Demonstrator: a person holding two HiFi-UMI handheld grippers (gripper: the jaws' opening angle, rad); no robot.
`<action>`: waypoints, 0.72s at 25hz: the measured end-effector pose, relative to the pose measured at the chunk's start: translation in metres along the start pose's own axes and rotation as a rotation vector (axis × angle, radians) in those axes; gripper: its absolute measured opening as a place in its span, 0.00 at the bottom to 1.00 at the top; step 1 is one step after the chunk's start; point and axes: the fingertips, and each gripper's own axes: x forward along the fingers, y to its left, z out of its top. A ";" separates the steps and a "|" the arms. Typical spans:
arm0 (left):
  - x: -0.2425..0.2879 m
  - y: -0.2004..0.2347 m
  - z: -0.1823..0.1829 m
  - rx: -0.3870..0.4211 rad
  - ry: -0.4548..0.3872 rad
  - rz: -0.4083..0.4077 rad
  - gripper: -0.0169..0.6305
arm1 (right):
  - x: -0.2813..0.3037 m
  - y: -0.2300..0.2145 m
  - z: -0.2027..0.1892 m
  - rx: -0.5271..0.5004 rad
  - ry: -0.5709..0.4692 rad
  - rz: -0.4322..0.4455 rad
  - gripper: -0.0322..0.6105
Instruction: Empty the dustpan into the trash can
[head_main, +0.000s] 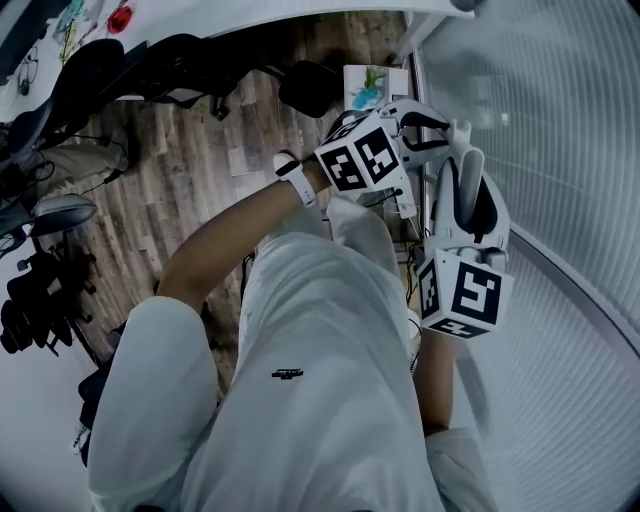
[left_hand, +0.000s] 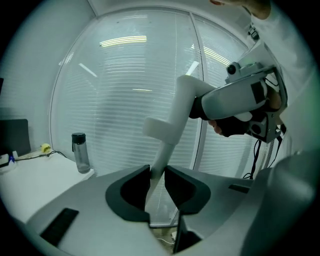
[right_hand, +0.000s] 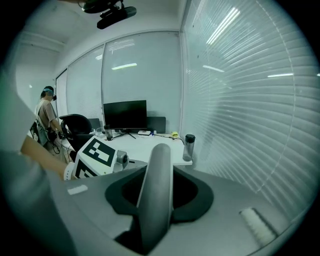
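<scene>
Both tools are on one thing, the long white dustpan handle (left_hand: 175, 120). The left tool (left_hand: 156, 184) has its jaws pinched onto the slim lower shaft, with the pads pressing it from both sides. The right tool (right_hand: 155, 192) is clamped round the thicker rounded grip at the top end. Two holds spaced along a long lever make sense: the upper one probably carries and steers, and the lower one steadies the shaft so the scoop below does not swing or tip early and spill.

The handle is held up in front of the person, tilted rather than upright, close to the window blinds (left_hand: 125, 75). Its scoop end runs down out of sight. In the head view the person's pale clothing (head_main: 300, 350) covers it, so how level it hangs cannot be told. No trash can shows in any view, so the tipping has likely not yet begun. A water bottle (left_hand: 80, 151) stands on a white worktop (left_hand: 35, 175), well apart from the work.
</scene>
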 end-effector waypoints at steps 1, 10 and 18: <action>-0.003 0.000 0.005 0.003 -0.006 0.010 0.17 | -0.003 0.001 0.005 -0.002 -0.010 0.001 0.23; -0.038 0.002 0.039 0.004 -0.054 0.112 0.17 | -0.025 0.020 0.041 -0.057 -0.097 0.059 0.23; -0.072 0.017 0.040 -0.042 -0.088 0.250 0.18 | -0.023 0.051 0.052 -0.147 -0.147 0.143 0.23</action>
